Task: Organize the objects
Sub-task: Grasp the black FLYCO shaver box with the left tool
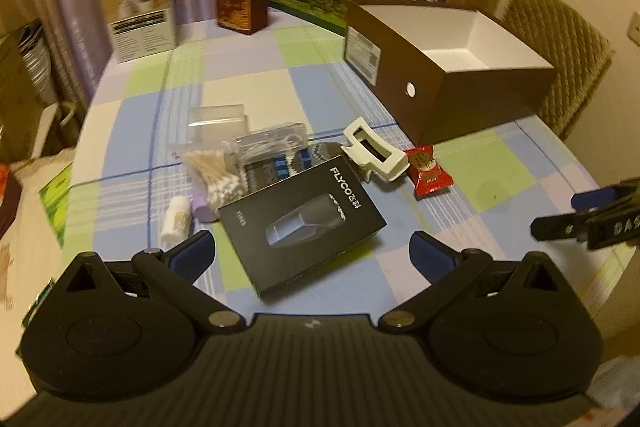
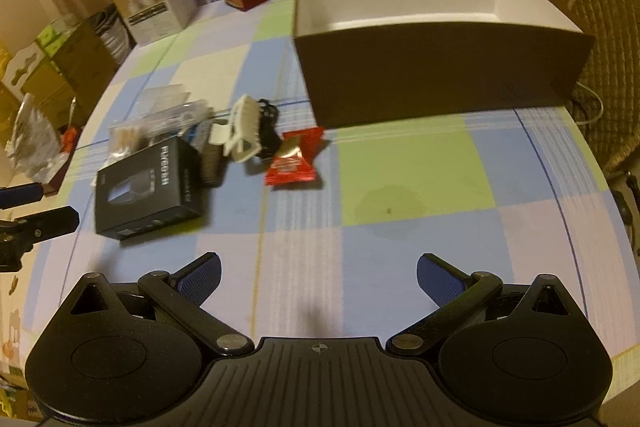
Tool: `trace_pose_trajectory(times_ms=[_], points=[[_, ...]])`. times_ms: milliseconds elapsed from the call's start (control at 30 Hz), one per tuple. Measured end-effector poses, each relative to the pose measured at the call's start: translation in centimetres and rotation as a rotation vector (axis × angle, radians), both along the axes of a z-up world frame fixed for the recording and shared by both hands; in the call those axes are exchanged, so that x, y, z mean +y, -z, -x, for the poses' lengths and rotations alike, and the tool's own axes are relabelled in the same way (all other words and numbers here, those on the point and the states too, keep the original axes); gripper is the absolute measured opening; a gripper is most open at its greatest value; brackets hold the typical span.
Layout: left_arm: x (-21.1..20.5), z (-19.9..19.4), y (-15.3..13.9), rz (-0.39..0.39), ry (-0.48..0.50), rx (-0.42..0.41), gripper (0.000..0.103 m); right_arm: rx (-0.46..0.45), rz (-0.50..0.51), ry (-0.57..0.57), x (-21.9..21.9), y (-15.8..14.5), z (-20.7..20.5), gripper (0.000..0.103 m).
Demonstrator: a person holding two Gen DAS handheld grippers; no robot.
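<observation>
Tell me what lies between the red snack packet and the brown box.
Nothing: in the right wrist view only bare checked tablecloth separates the red snack packet from the brown box. The white hair clip sits off to the packet's other side.

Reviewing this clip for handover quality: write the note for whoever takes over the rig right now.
Left gripper: open, empty, above the black FLYCO box.
Right gripper: open, empty, over bare tablecloth.
Brown box: open, looks empty as far as visible.
Still loose in a pile: FLYCO box, white hair clip, red snack packet, cotton swabs, clear plastic case, small white bottle.
Done: nothing boxed. Left: presumably move all into the brown box.
</observation>
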State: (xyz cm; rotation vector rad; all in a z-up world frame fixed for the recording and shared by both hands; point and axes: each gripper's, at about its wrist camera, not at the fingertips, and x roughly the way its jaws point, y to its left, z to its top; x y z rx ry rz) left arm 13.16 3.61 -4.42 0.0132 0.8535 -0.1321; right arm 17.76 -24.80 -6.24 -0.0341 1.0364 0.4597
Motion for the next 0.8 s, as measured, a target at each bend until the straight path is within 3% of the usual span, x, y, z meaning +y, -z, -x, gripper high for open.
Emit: trace_pose_trajectory(times_ms=[333, 567, 800], points=[[0.2, -5.4, 3.5, -0.039, 0.155, 0.019, 0.102, 0.031, 0.015, 0.070, -2.3, 0.9, -0.9, 0.101], [0.5, -8.7, 5.7, -0.039, 0.186, 0.069, 0.102, 0.059, 0.015, 0.096, -3.3, 1.4, -1.1, 0.101], [-0.2, -7.5, 6.8, 0.010, 0.183, 0.145, 0.102, 0.073, 0.014, 0.111, -4.1, 1.5, -1.2, 0.101]])
